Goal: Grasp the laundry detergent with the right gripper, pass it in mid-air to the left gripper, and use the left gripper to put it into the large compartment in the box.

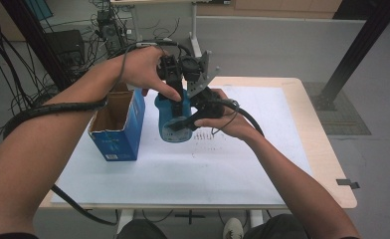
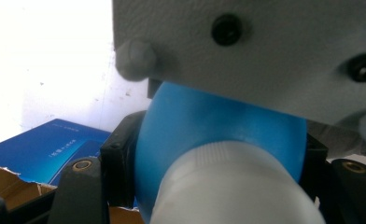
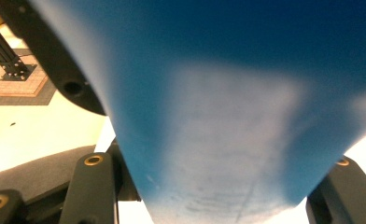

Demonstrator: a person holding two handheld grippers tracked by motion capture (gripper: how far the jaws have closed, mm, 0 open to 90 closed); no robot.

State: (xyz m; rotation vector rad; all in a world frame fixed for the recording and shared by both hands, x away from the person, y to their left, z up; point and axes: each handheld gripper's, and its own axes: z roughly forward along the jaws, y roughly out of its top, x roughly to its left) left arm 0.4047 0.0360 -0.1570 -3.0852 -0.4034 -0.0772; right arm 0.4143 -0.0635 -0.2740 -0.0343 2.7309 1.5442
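Two grippers were closed on one blue bottle [image 1: 172,119], which was held above the white sheet [image 1: 243,164] covering the table [image 1: 327,164], just beside an open blue cardboard box [image 1: 118,134]. The left gripper [image 1: 173,94] was seen in the high view coming down on the bottle's upper part, and in the left gripper view the blue shoulder [image 2: 209,121] and a white ribbed cap [image 2: 237,186] were pressed between its black jaws. The right gripper [image 1: 193,117] was brought in from the right side, its jaws clamped across the bottle's body; in the right gripper view the blue wall [image 3: 228,116] was wedged between them at close range. A grey plate [image 2: 265,51] of the other gripper was seen just above the bottle in the left gripper view. The bottle was tilted, its base turned toward the camera.
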